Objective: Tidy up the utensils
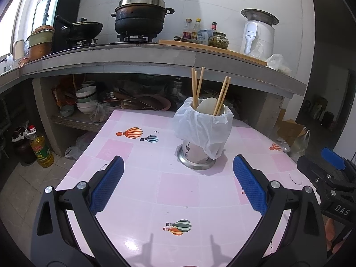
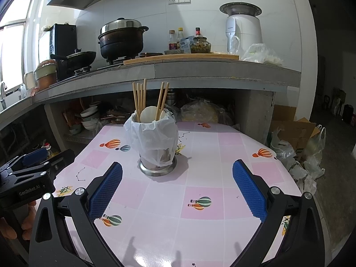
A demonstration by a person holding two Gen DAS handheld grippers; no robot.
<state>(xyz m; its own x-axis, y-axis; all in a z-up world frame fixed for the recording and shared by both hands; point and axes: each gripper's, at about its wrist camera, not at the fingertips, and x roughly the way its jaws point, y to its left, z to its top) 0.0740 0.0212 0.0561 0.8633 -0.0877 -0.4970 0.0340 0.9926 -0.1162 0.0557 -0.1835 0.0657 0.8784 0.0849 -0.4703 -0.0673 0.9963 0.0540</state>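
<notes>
A steel utensil holder [image 1: 195,155] lined with a white plastic bag [image 1: 200,126] stands on the pink table [image 1: 178,189]. Several wooden chopsticks [image 1: 197,89] and a pale spoon [image 1: 209,105] stand upright in it. The holder also shows in the right wrist view [image 2: 156,166], with the chopsticks [image 2: 140,98] and the spoon [image 2: 149,113]. My left gripper [image 1: 178,173] is open and empty, just in front of the holder. My right gripper [image 2: 176,178] is open and empty, in front of the holder and to its right.
A grey counter [image 1: 155,55] runs behind the table with a black pot [image 1: 140,17], bottles and a white appliance [image 1: 259,33]. Bowls [image 1: 85,98] sit on the shelf below. An oil bottle [image 1: 41,146] stands on the floor at the left; bags and a cardboard box [image 2: 296,131] lie at the right.
</notes>
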